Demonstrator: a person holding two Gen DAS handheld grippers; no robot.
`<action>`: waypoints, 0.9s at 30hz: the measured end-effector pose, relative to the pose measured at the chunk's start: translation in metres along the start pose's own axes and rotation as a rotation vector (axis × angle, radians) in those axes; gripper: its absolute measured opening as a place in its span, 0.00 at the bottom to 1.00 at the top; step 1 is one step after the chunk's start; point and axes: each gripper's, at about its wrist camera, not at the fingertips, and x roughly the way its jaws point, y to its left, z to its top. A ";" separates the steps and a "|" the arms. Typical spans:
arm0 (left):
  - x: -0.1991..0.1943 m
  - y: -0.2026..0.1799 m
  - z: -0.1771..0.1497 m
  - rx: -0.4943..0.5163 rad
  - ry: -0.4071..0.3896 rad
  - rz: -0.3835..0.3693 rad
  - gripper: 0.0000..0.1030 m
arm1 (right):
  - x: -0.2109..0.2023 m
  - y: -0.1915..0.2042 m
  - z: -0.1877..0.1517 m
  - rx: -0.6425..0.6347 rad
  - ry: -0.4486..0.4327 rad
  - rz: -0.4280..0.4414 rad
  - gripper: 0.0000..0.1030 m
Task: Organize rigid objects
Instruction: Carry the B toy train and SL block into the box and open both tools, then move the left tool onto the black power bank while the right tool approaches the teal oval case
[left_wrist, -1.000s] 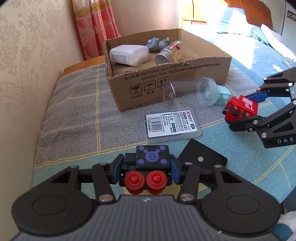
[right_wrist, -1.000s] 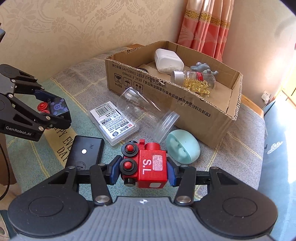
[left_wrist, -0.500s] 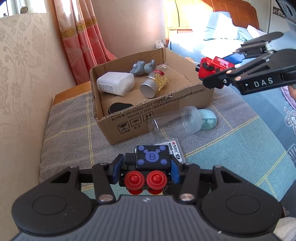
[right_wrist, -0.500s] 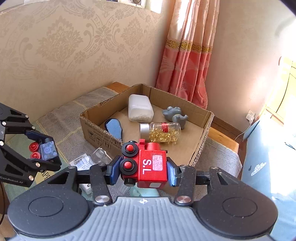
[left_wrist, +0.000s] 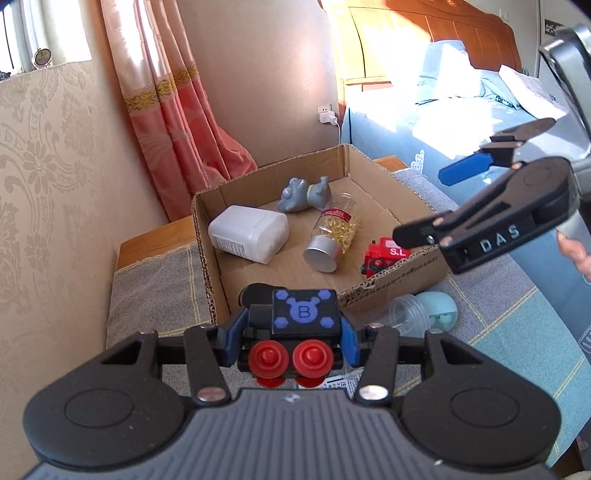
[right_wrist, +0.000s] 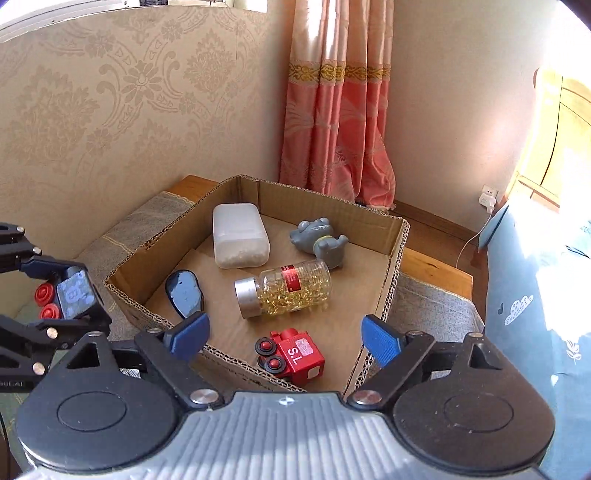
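An open cardboard box (left_wrist: 402, 273) (right_wrist: 391, 295) sits on a grey blanket. My left gripper (left_wrist: 291, 338) is shut on a black toy block (left_wrist: 304, 314) with a blue "B" top and red wheels, held just before the box's near wall. The same block (right_wrist: 74, 291) shows at the left of the right wrist view. My right gripper (right_wrist: 284, 338) hangs over the box, its jaws opening with nothing between them. Below it a red "S.L" toy block (right_wrist: 295, 356) (left_wrist: 384, 256) lies on the box floor.
Inside the box lie a white bottle (right_wrist: 240, 236), a jar of yellow capsules (right_wrist: 288, 291), a grey animal figure (right_wrist: 321, 240) and a dark blue oval thing (right_wrist: 184, 295). A clear cup (left_wrist: 406, 317) and a mint egg-shaped thing (left_wrist: 441, 308) lie outside the box. A bed (left_wrist: 461, 96) stands beyond.
Both grippers rose and moved toward the box. The right gripper carried the red block over the box, opened and let it go; the block now lies inside. The left still holds its block.
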 end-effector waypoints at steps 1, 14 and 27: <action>0.004 0.002 0.005 -0.005 0.001 0.006 0.49 | -0.003 0.002 -0.003 0.001 0.011 -0.010 0.97; 0.055 0.019 0.058 -0.069 0.014 0.054 0.92 | -0.041 0.017 -0.040 0.040 0.084 0.011 1.00; -0.016 0.010 0.033 -0.031 -0.058 0.099 0.98 | -0.043 0.026 -0.060 0.103 0.108 -0.065 1.00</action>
